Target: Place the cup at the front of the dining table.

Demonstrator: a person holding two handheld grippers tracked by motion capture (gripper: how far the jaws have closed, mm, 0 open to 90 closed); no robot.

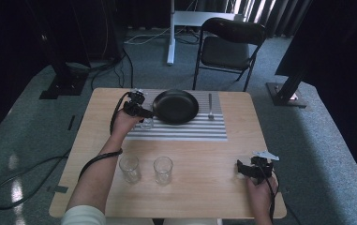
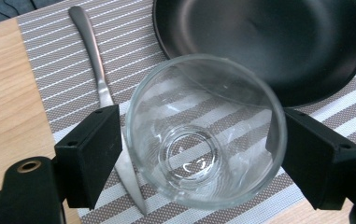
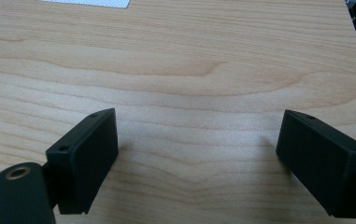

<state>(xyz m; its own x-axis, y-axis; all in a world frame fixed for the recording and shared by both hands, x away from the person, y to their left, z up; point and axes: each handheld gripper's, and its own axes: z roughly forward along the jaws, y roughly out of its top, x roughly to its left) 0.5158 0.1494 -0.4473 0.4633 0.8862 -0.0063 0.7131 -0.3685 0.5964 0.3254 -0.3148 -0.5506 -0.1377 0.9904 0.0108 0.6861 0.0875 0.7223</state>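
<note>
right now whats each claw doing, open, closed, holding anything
Left claw: jaws around the glass on the striped mat; whether they grip it cannot be told.
Right claw: open, holding nothing, over the bare table.

No text, label, brand, number or sign can be read anywhere in these pictures.
</note>
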